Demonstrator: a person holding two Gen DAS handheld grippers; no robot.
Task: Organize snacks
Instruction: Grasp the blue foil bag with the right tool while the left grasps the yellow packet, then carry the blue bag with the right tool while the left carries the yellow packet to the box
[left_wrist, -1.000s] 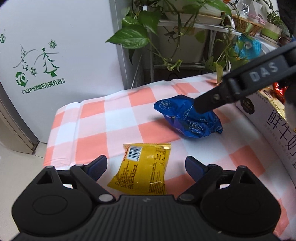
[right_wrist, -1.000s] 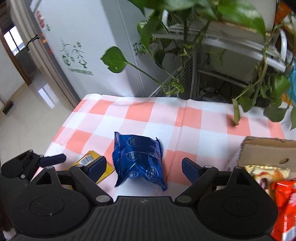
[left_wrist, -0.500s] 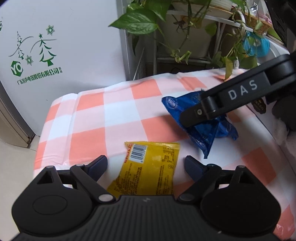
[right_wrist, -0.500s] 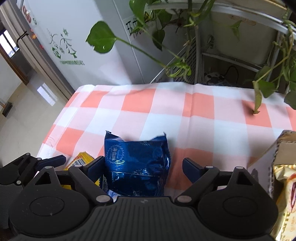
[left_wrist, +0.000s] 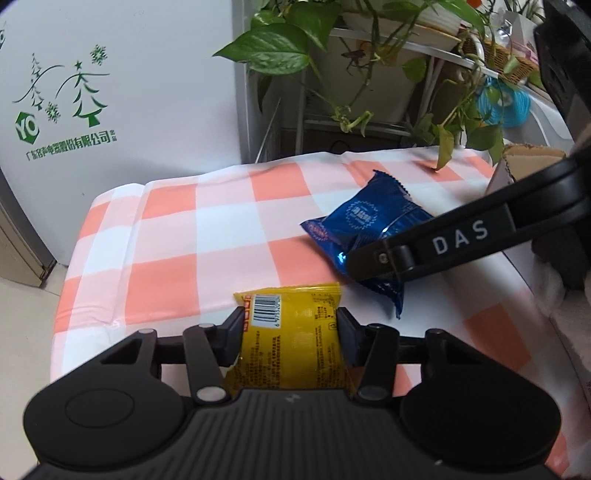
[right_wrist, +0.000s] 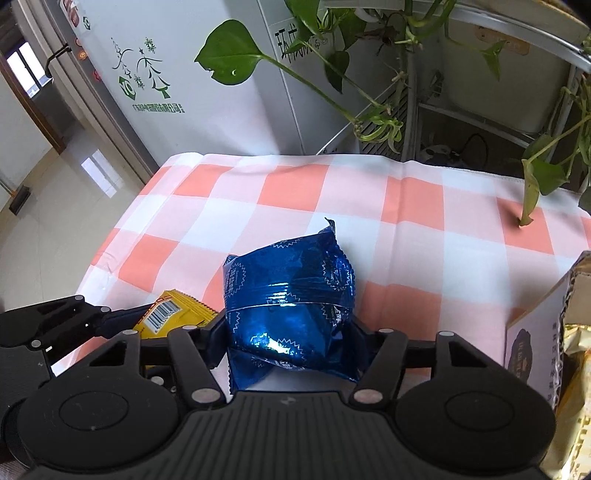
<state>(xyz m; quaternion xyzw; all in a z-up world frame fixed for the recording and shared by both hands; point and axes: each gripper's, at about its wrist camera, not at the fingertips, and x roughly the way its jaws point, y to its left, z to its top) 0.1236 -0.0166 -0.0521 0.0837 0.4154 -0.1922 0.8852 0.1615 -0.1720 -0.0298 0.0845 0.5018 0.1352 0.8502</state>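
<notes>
A yellow snack packet (left_wrist: 291, 343) with a barcode lies on the checked tablecloth (left_wrist: 229, 221). My left gripper (left_wrist: 290, 321) is shut on it, one pad pressing on each side. To its right, a shiny blue snack packet (right_wrist: 291, 288) sits between the fingers of my right gripper (right_wrist: 290, 332). Those jaws are closing, and the pads press into the packet's sides so it bulges. In the left wrist view the blue packet (left_wrist: 365, 221) shows behind one right finger (left_wrist: 443, 240). The yellow packet (right_wrist: 173, 314) also appears at the left of the right wrist view.
A cardboard box (right_wrist: 535, 325) holding a golden snack packet (right_wrist: 576, 369) stands at the right edge of the table. Trailing plants (left_wrist: 280, 48) on a metal rack hang over the far side. A white cabinet (left_wrist: 74, 92) stands beyond the left table edge.
Both grippers have closed: the left onto the yellow packet, the right onto the blue packet, which now stands bunched up between its fingers. The right gripper has sunk a little.
</notes>
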